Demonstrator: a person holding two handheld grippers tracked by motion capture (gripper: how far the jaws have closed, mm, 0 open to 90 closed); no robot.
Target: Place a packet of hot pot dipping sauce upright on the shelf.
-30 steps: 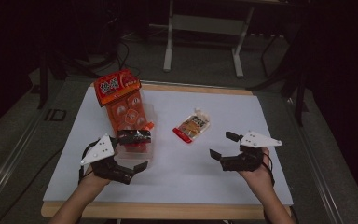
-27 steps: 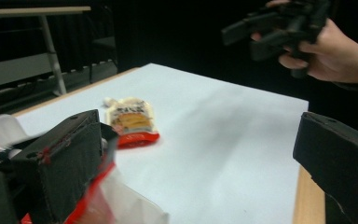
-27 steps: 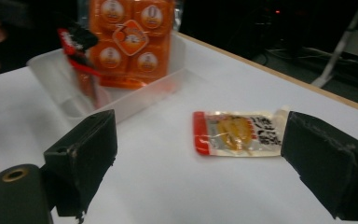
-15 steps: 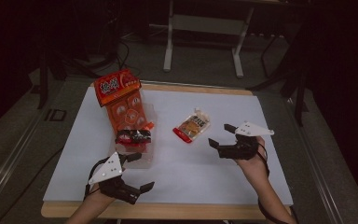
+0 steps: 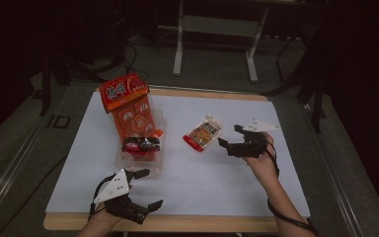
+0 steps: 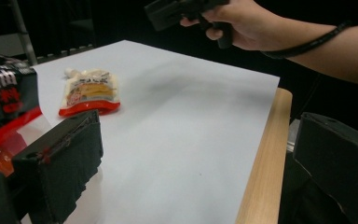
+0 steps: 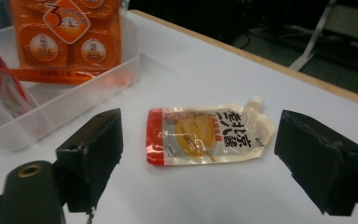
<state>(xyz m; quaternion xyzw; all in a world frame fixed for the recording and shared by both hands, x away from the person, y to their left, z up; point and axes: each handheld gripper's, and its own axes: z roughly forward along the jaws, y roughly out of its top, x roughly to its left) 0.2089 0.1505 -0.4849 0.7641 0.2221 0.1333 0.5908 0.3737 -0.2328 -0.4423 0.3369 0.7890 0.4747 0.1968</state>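
Observation:
A pale spouted pouch (image 5: 203, 134) (image 6: 90, 91) (image 7: 209, 135) with a red bottom band lies flat on the white sheet. My right gripper (image 5: 228, 136) (image 7: 207, 154) hovers just right of it, open. Its jaws have just been closing slightly, and the pouch lies ahead of them, untouched. A clear tray (image 5: 140, 172) (image 7: 74, 100) holds orange packs (image 5: 135, 121) (image 7: 67, 42) and a black-and-red packet (image 5: 142, 144) (image 6: 4, 102). My left gripper (image 5: 152, 188) (image 6: 200, 154) is open and holds nothing, near the table's front edge, below the tray.
A red-orange bag (image 5: 123, 91) leans up at the tray's far end. The white sheet (image 5: 202, 187) covers a wooden table whose edge (image 5: 202, 223) runs along the front. A metal stand (image 5: 214, 29) is on the floor behind the table.
My left gripper has drawn back from the tray toward the front edge and sunk lower. My right gripper has moved up-left, closer to the pouch.

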